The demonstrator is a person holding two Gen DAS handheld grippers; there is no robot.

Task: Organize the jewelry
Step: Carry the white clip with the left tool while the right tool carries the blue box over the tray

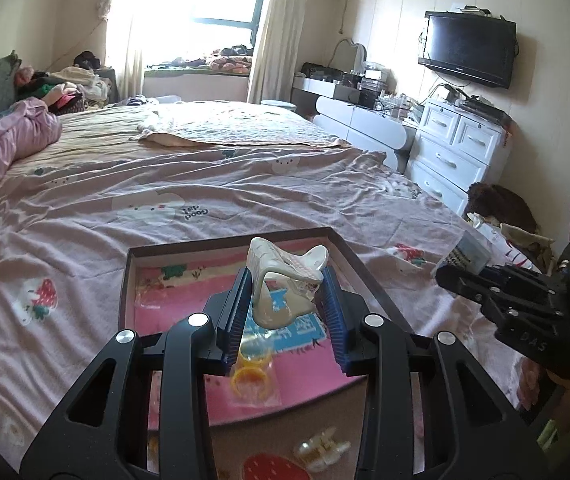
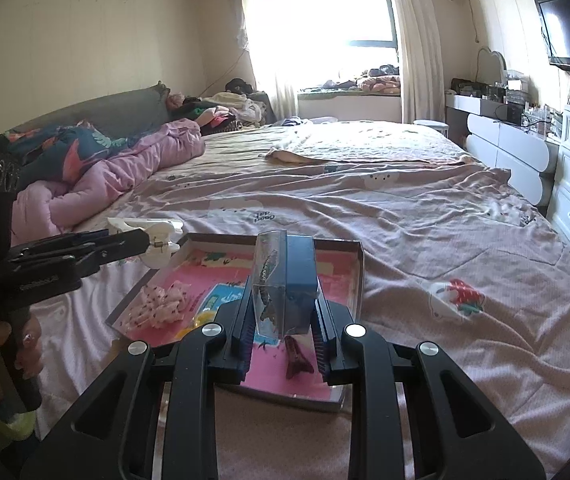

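My left gripper (image 1: 285, 280) is shut on a cream-white hair claw clip (image 1: 281, 280) and holds it above the shallow box tray (image 1: 229, 242) with a pink printed floor. The clip also shows in the right wrist view (image 2: 157, 240). My right gripper (image 2: 283, 300) is shut on a small clear-and-blue box (image 2: 285, 284) with a dark ornament inside, above the same tray (image 2: 359, 276). In the tray lie yellow rings in a clear bag (image 1: 251, 376), a pink spotted scrunchie (image 2: 161, 304) and a dark red hair clip (image 2: 297, 360).
A pearly white claw clip (image 1: 321, 450) lies on the bed sheet (image 1: 205, 176) near the tray's front edge. A pink quilt (image 2: 125, 176) is bunched at the left. White drawers (image 1: 453, 152) and a dressing table stand right of the bed.
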